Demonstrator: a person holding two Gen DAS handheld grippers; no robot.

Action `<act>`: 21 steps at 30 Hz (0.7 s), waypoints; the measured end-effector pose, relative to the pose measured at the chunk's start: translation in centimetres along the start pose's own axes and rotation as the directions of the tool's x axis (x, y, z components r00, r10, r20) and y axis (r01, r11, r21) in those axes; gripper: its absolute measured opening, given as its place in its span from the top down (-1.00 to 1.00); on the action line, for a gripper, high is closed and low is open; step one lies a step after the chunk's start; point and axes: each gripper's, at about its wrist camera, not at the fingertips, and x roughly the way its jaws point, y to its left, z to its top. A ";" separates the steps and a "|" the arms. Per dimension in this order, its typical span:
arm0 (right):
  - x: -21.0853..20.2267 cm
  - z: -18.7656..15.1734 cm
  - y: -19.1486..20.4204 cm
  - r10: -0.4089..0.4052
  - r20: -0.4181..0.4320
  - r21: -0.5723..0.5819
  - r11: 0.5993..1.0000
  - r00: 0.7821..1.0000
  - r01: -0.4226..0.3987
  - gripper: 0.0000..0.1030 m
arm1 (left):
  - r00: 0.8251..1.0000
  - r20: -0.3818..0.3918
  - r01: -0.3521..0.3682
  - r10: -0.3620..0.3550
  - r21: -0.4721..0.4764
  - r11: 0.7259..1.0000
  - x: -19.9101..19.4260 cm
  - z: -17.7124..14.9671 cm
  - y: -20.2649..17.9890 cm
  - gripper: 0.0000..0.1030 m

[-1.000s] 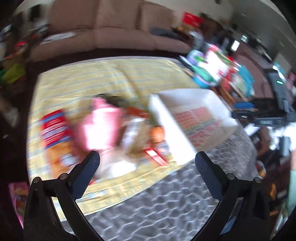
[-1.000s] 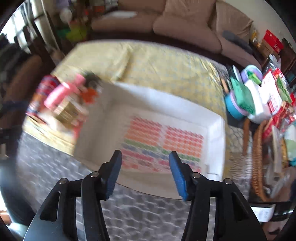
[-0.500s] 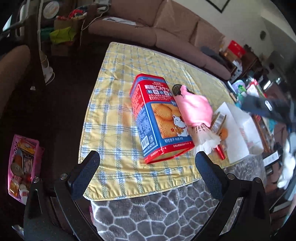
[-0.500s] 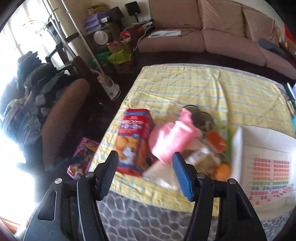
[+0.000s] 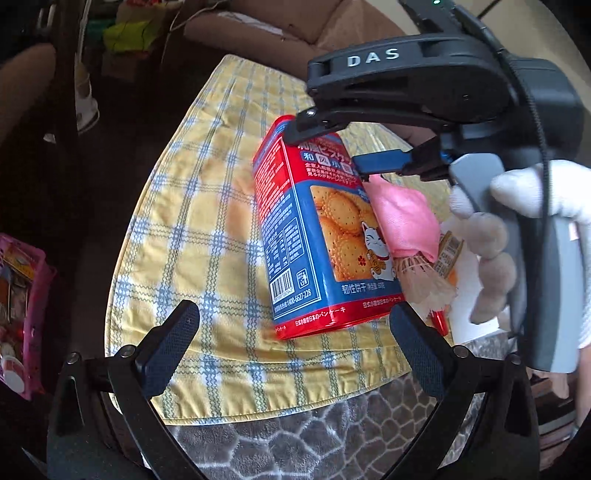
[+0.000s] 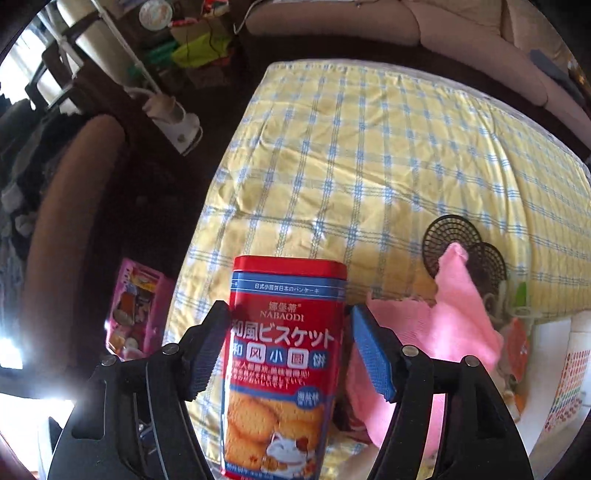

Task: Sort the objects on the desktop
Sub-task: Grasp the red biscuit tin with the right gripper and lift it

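Covering table: yellow checked cloth; brown sofa behind.

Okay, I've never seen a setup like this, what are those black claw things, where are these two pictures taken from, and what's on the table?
There is no robot here. A person holds a handheld two-finger gripper in each hand, and each gripper carries a wide-angle camera looking along its fingers.

The left camera shows the left gripper open and empty above the yellow checked cloth. It also sees the other tool from outside, held by a white-gloved hand.

The right camera shows the right gripper with its jaws on either side of a red and blue biscuit tin; the right pad sits apart from it, so nothing is gripped yet.

Beside the tin lie a pink cloth, a black mesh item and small things too cluttered to name.
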 end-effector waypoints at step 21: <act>-8.5 -7.9 0.6 0.175 0.241 -0.133 0.980 0.955 -0.146 -0.44 | 0.969 -0.022 0.244 -0.248 -0.104 0.964 0.2 -0.7 1.5 -1.00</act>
